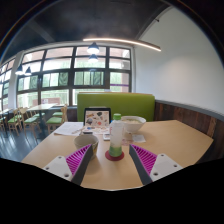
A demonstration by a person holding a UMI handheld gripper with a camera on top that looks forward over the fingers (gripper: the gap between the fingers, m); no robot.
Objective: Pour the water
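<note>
Nearest to me, my two-finger gripper (112, 160) reaches forward over a light wooden table (170, 140). Its fingers are spread wide apart, and each one carries a ridged magenta pad (80, 157) on its inner face. Nothing is pinched between them.

Just ahead of the fingertips, standing roughly on the line midway between them, is a pale translucent plastic cup (116, 136). It is upright on the table, resting on a small round red coaster (115, 155). There is a clear gap between the cup and each finger, so the gripper does not touch it. I cannot tell whether the cup holds any water.

Just beyond the cup, a little to the right, sits a white ceramic bowl (132, 123). To the left of the bowl, a printed card with small pictures (97, 120) stands on the table, and further left a flat sheet of white paper (68, 128) lies near the table's edge.

Behind the table is a bench seat with a bright green padded backrest (115, 102). Further left stand wooden chairs (30, 118). Farthest away, a wall of large windows (70, 75) shows daylight, and a long white strip light (122, 43) hangs from the ceiling.
</note>
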